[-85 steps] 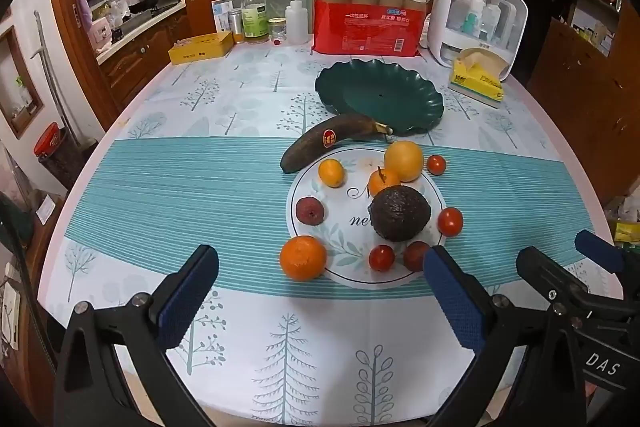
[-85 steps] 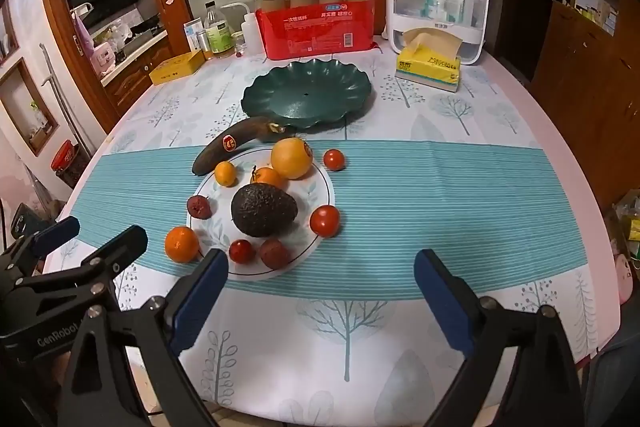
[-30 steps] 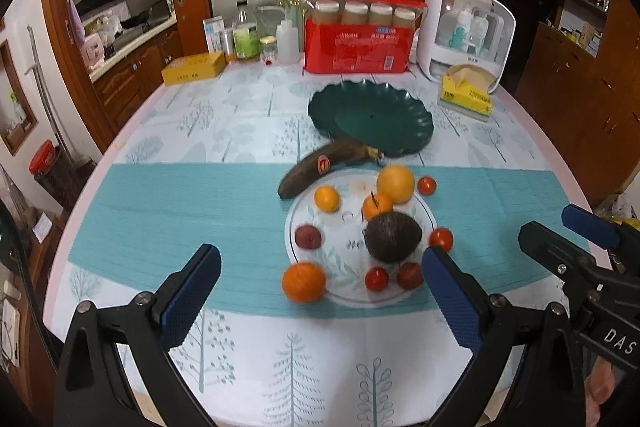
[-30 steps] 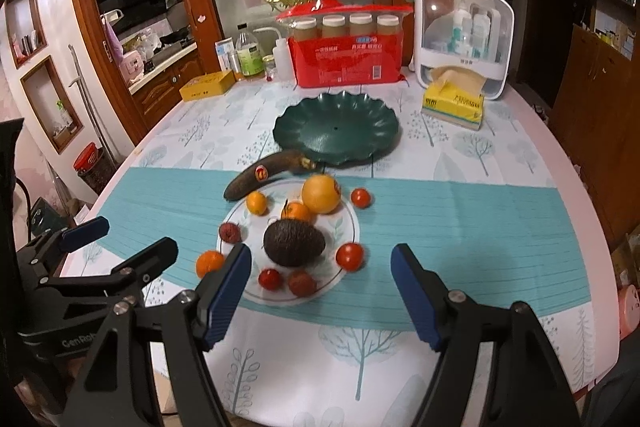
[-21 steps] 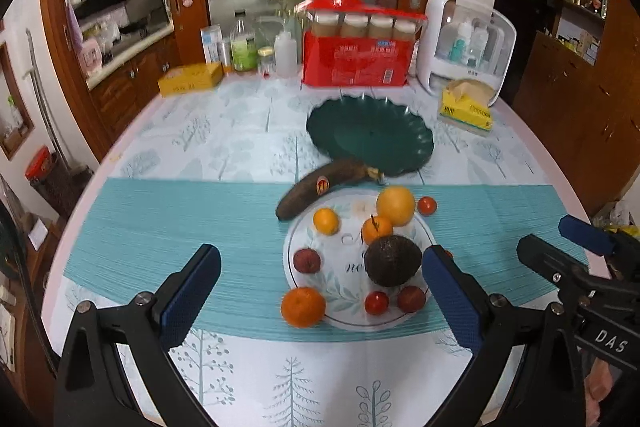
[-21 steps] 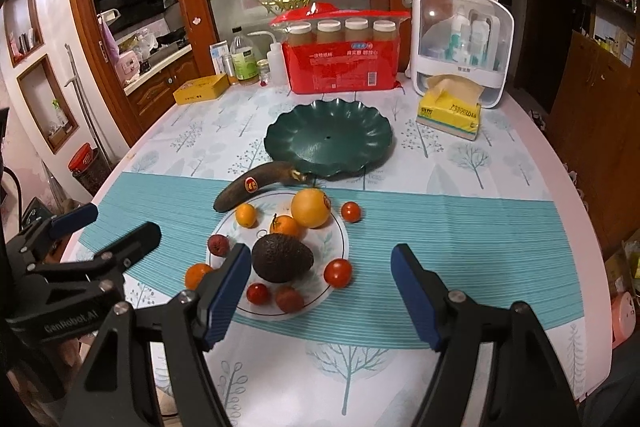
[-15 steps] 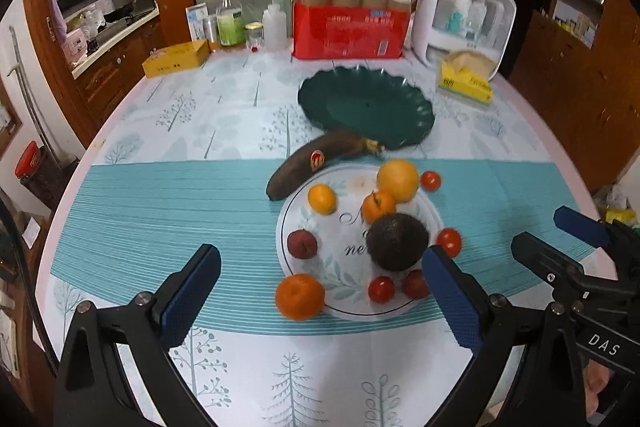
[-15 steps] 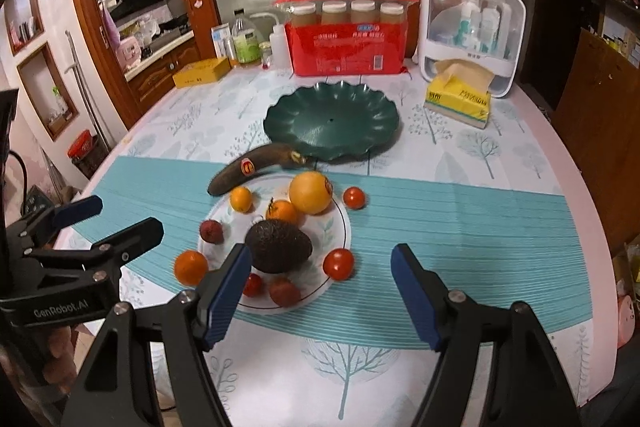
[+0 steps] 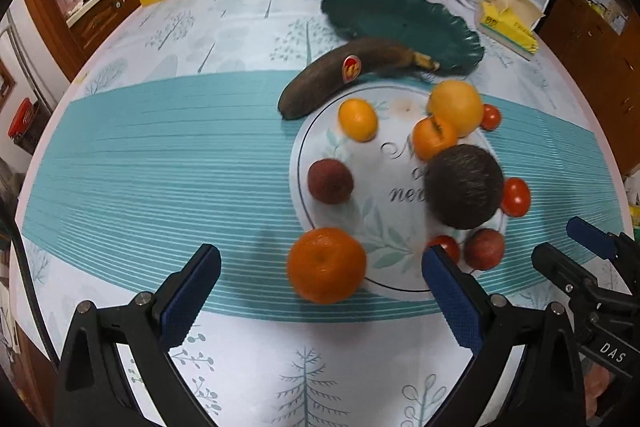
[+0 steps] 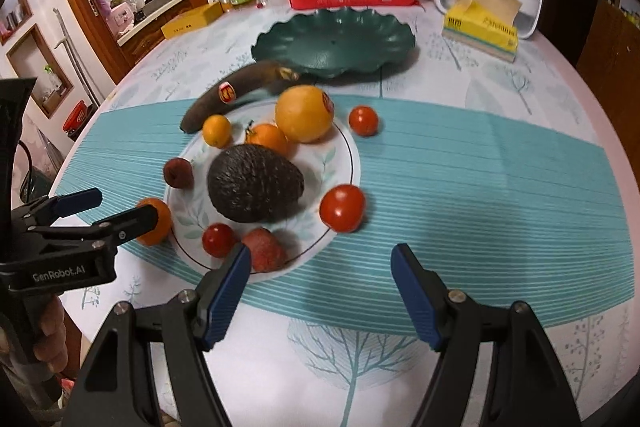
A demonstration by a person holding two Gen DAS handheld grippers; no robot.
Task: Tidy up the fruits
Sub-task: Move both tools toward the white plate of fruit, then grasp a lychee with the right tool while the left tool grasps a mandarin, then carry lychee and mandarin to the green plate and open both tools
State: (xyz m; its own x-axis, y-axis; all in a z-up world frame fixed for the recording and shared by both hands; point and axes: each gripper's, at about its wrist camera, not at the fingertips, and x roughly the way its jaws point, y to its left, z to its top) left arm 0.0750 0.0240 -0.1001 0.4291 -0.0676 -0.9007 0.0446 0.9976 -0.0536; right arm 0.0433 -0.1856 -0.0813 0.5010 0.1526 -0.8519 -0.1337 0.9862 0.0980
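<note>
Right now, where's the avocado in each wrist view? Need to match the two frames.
Left wrist: avocado sits right of centre, on the right part of the white plate, above the right fingertip.
Right wrist: avocado sits left of centre, mid-plate, above the left fingertip.
Shared landmark: the dark banana with the red sticker, lying just beyond the plate in front of the green dish in both views.

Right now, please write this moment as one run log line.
left gripper: open, near orange | right gripper: open, empty | green plate: empty
</note>
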